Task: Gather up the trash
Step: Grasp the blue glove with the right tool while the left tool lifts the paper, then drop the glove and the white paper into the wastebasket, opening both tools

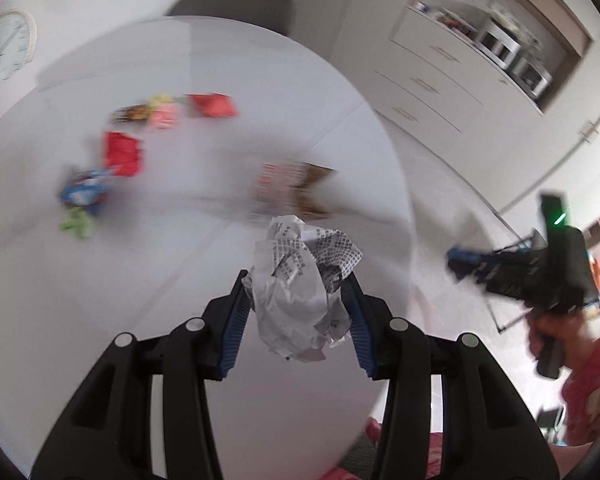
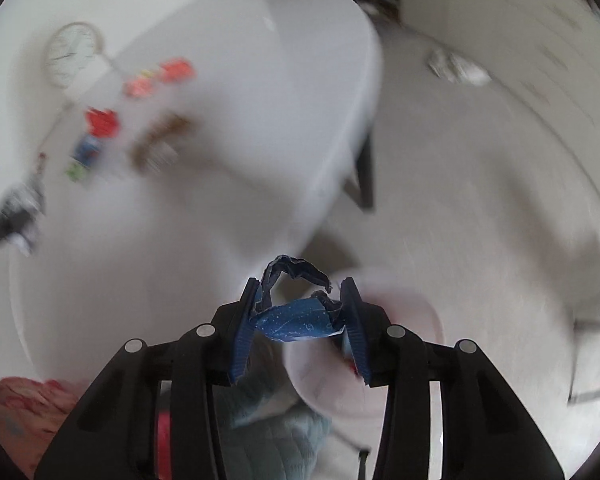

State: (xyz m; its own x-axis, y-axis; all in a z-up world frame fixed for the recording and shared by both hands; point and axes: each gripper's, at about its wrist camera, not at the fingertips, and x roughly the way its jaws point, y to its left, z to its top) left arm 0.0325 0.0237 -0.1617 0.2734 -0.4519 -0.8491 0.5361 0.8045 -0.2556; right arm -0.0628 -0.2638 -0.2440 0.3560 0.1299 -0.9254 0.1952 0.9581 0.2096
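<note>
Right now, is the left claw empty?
No, the left claw is squeezing a crumpled ball of printed white paper between its blue pads, above the white table.

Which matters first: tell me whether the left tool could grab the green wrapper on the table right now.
Probably not yet. The left tool is already clamped on a crumpled paper ball, so its fingers are occupied. The green wrapper lies unobstructed on the white table.

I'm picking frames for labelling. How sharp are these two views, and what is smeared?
Left wrist view: the left gripper and its crumpled paper are crisp; the wrappers on the table are motion-smeared. Right wrist view: the right gripper and blue wrapper are sharp, everything behind is heavily blurred. Both bow strongly at the edges.
</note>
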